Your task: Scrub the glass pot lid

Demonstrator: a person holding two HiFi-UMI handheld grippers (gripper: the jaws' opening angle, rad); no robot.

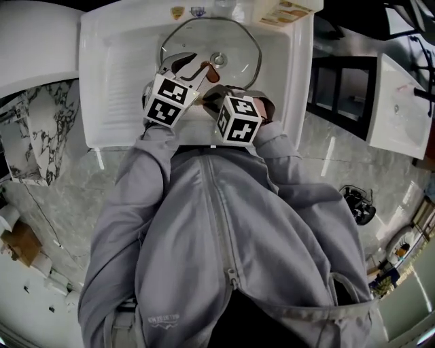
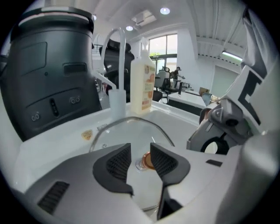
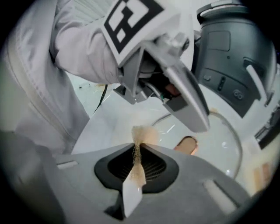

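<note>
Lid (image 2: 127, 131) beyond left gripper (image 2: 140, 148), jaws parted, right gripper (image 3: 138, 148) pinching cloth (image 3: 140, 134)

Grey marble floor (image 1: 61, 204), bright window (image 2: 162, 46), ceiling lights (image 2: 164, 10)

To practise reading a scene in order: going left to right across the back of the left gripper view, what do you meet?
dark grey appliance → curved tap → soap bottle → right gripper

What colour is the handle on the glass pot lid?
Coppery orange-brown handle; it shows best in the left gripper view.
</note>
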